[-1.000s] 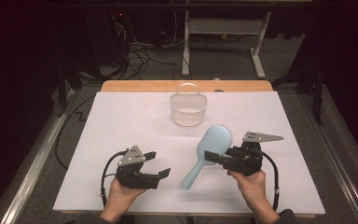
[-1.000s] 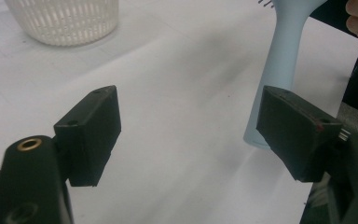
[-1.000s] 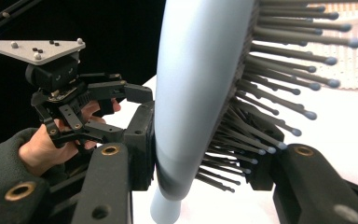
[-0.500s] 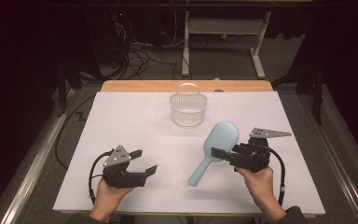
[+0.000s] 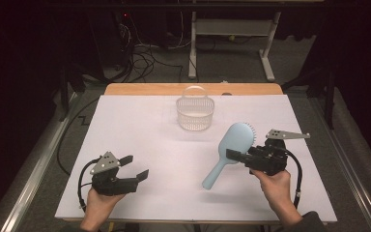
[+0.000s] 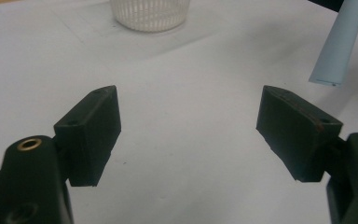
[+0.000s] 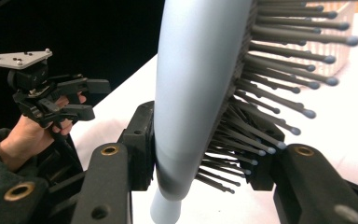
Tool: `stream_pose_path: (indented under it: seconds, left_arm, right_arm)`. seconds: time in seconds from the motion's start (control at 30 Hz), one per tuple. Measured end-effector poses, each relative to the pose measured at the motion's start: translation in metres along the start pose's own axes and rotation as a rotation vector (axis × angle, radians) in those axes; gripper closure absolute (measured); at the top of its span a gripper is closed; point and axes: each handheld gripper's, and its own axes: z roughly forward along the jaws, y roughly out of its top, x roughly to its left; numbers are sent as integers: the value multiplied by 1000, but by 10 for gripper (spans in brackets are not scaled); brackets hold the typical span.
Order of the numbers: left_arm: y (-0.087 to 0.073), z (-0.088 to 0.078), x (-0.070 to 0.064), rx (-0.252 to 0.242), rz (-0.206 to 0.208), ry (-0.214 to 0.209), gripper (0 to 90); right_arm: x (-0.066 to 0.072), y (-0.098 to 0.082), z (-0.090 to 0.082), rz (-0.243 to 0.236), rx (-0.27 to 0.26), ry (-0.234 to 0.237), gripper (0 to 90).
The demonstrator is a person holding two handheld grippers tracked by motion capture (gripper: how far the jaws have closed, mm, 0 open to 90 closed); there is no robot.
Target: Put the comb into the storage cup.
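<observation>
A light blue hairbrush is held clamped in the right gripper, lifted clear of the white table cover at the right of the table. In the right gripper view the grip is seen to sit at the base of the brush head, where the handle begins: one pad is pressed against the smooth back and the other is buried among the bristles, with the handle hanging down below the jaws. The left gripper is held low over the near left part of the cover, its jaws spread wide with nothing between them; from its own view the bare cover, the tip of the brush handle and the foot of the basket are seen ahead of it. A small white slatted basket stands upright towards the far middle of the table, apparently empty, and well apart from both grippers. The pick-up can therefore be judged as done: the brush is secured and off the surface. What seems to be left, if the basket is the goal, is the carry across to it, the lowering of the brush into it and the release.
</observation>
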Motion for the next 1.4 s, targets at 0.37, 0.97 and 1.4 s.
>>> stream_pose_path:
  seconds: [0.37, 0.97, 1.4]
  left_arm:
    - [-9, -9, 23, -13, -56, 42, 179]
    - [-20, -16, 38, -15, -108, 95, 178]
    - [-20, -17, 38, -25, -118, 89, 178]
  right_arm:
    - [-6, 15, -11, -11, -1, -52, 541]
    - [-20, 49, -12, -23, -1, -126, 540]
    - [-23, 65, -4, -24, -3, -146, 541]
